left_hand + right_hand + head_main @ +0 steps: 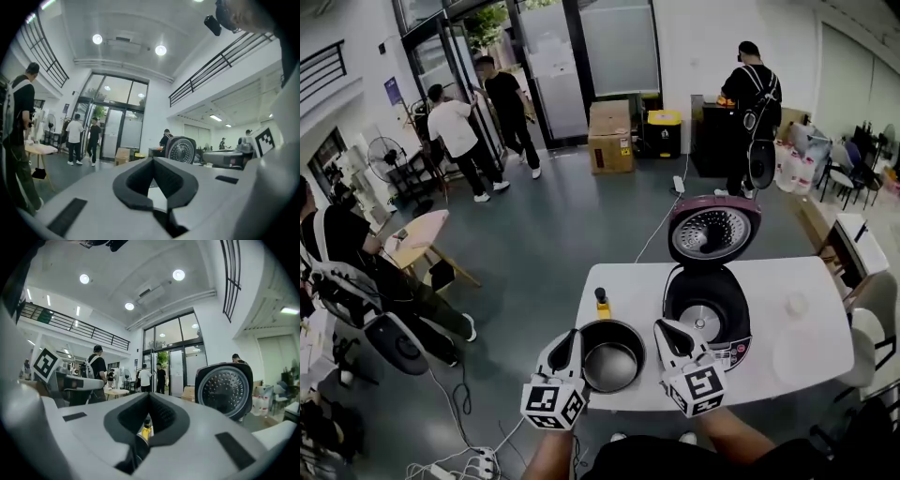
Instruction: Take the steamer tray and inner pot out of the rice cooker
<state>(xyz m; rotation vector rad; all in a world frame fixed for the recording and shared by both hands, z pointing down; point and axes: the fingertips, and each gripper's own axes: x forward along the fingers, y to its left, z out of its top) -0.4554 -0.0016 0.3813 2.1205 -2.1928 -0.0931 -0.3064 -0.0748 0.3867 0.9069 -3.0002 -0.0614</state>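
Item: inner pot [612,356]. It stands upright and empty on the white table [628,279], just beside the rice cooker [736,349] on its left, so it appears to be out already. The cooker's lid [712,232] stands raised, and the cavity shows only the bare heating plate

Steamer tray: not clearly found. Pale round shapes [800,356] lie on the right part of the table, too washed-out to name

Relation: the pot sits between the two grippers, under their line. The left gripper [570,342] overlaps its left rim in the head view. The right gripper [667,333] is off its right rim and is the nearer one to the cooker cavity. Both are held clear of the table and point level, away from the person

Claws: left jaws closed tip to tip, nothing between them. Right jaws likewise closed and empty. A small yellow bottle [603,306] seen past their tips stands well beyond them on the table

Judgement: little of the task seems left
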